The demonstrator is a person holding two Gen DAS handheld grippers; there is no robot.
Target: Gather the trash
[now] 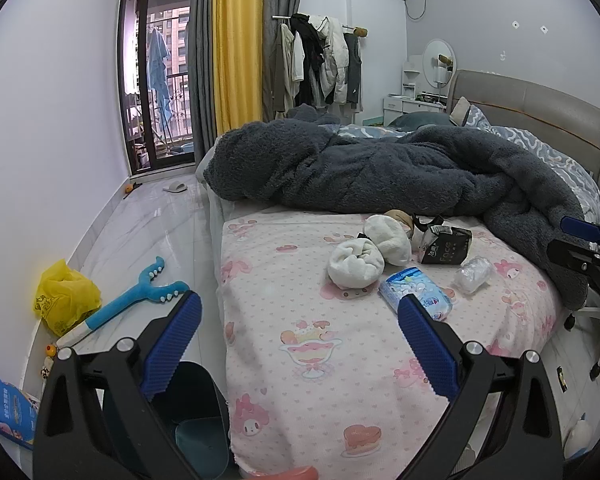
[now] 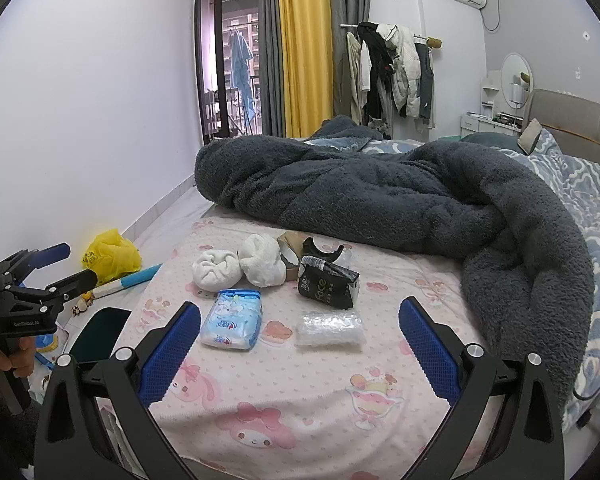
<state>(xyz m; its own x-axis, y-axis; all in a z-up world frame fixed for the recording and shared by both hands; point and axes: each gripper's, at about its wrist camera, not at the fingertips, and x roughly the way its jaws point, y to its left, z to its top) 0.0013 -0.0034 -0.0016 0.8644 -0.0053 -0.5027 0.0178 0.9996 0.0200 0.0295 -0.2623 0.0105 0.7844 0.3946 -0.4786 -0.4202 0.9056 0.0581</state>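
Several bits of trash lie on the pink bed sheet [image 2: 300, 392]: a blue tissue pack [image 2: 232, 319], a clear plastic wrapper [image 2: 329, 329], a black "face" packet [image 2: 327, 287] and two white cloth bundles [image 2: 216, 270]. They also show in the left wrist view: tissue pack [image 1: 418, 291], wrapper [image 1: 473, 274], black packet [image 1: 444, 245]. My left gripper [image 1: 300, 340] is open and empty, over the bed's near corner. My right gripper [image 2: 300, 350] is open and empty, just short of the tissue pack and wrapper. A dark bin [image 1: 196, 424] stands below the left gripper.
A dark grey fleece blanket [image 2: 400, 196] is heaped across the bed behind the trash. On the floor at the left lie a yellow plastic bag [image 1: 66, 298] and a blue toy stick [image 1: 128, 302]. The bed's headboard [image 1: 540, 116] is at the far right.
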